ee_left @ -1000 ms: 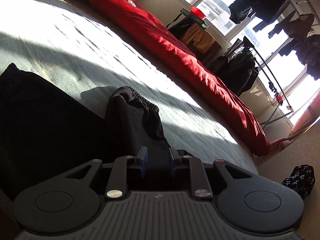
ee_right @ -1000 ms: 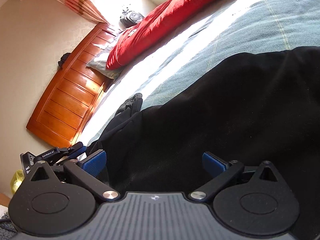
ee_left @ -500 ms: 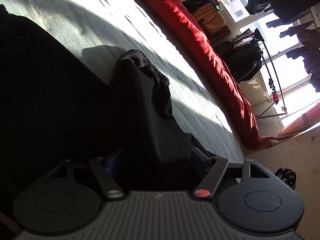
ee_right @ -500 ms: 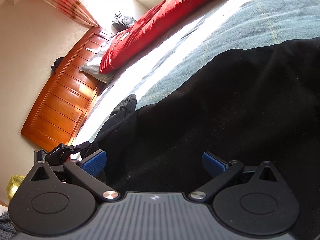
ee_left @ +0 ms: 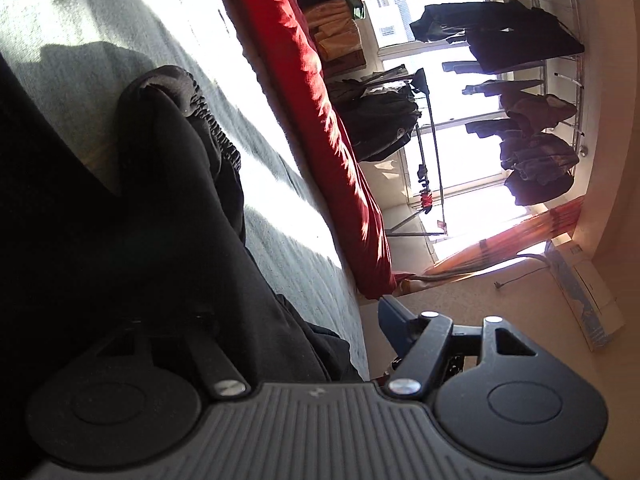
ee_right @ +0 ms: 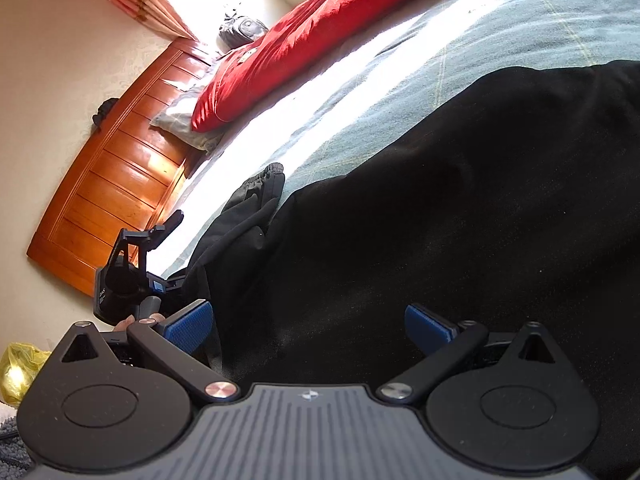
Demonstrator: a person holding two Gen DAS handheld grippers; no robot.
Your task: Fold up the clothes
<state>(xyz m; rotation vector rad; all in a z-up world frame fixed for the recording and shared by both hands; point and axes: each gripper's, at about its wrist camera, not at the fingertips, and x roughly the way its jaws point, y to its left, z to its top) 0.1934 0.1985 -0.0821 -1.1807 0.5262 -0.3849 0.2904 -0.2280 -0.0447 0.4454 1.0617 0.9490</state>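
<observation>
A black garment (ee_right: 460,208) is seen spread over a grey-green bed cover (ee_right: 500,28), partly in sunlight. The right tool (ee_right: 308,324) is held low over the cloth, its blue pads (ee_right: 188,324) set wide apart with nothing pressed between them. The left tool (ee_right: 132,276) appears at the garment's cuffed sleeve (ee_right: 256,196), its grip perhaps hidden by cloth. A red duvet (ee_right: 304,40) and wooden headboard (ee_right: 120,176) are shown behind.
</observation>
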